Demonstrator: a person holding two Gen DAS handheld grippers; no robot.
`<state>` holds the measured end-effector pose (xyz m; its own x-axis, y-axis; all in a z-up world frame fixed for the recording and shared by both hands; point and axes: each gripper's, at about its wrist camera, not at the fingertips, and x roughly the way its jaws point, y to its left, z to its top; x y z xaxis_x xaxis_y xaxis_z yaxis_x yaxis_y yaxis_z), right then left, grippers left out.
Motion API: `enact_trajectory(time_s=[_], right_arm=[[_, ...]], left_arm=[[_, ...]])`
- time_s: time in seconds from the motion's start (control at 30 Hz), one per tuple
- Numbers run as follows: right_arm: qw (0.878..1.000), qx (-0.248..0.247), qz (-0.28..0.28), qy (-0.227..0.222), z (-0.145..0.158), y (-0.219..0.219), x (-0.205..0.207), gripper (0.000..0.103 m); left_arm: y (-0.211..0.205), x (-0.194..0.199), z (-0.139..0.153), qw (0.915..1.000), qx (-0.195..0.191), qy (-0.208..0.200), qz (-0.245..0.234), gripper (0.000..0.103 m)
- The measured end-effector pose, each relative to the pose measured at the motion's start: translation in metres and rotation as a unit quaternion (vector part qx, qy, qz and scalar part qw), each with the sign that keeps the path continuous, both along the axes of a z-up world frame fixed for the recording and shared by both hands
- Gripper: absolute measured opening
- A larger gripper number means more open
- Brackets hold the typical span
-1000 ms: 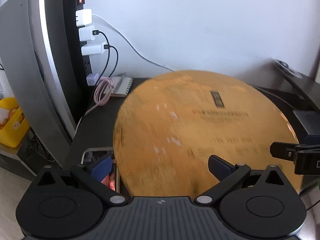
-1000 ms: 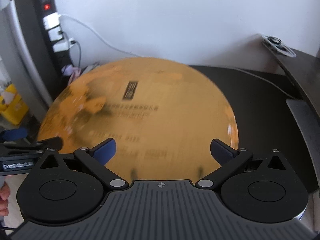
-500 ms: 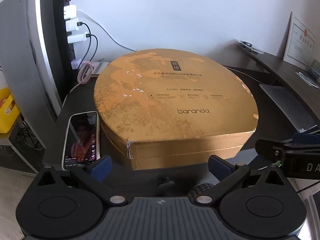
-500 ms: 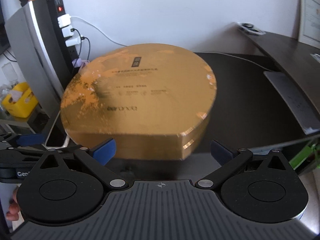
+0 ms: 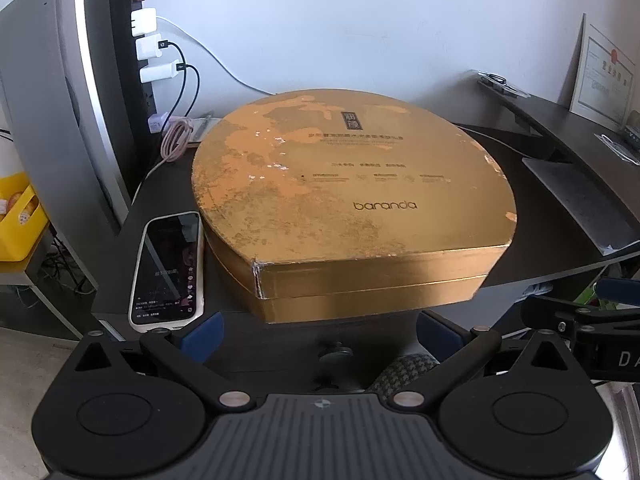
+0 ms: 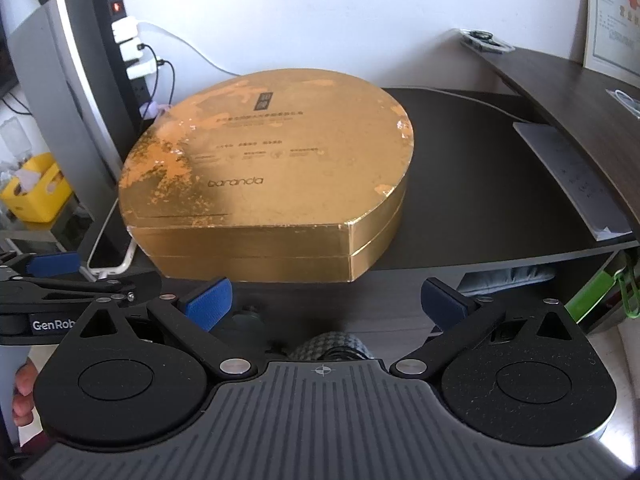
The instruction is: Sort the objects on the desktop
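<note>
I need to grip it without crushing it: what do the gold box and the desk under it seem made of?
Gold box: probably foil-faced cardboard, with scuffed white patches and a torn corner seam. Desk: dark matte wood-look top, probably laminate; the core is not visible.

One gold baranda gift box (image 5: 352, 184) sits mid-desk; one smartphone (image 5: 168, 268) lies at its 9 o'clock. Three white chargers (image 5: 148, 46) occupy one power strip (image 5: 138, 20) at 11 o'clock. One yellow bin (image 5: 18, 220).

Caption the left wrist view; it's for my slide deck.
Open left gripper faces a gold box beside a phone on a dark desk.
</note>
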<state>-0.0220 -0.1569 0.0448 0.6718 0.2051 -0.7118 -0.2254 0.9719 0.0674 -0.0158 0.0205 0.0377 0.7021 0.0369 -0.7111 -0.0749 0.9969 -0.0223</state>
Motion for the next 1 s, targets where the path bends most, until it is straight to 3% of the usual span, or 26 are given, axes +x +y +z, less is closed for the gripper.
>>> enact_trajectory(time_s=[1.0], right_arm=[[1.000, -0.028, -0.007, -0.001, -0.010, 0.010, 0.014, 0.103]], left_arm=[[-0.002, 0.013, -0.007, 0.9998, 0.019, 0.002, 0.006, 0.102]])
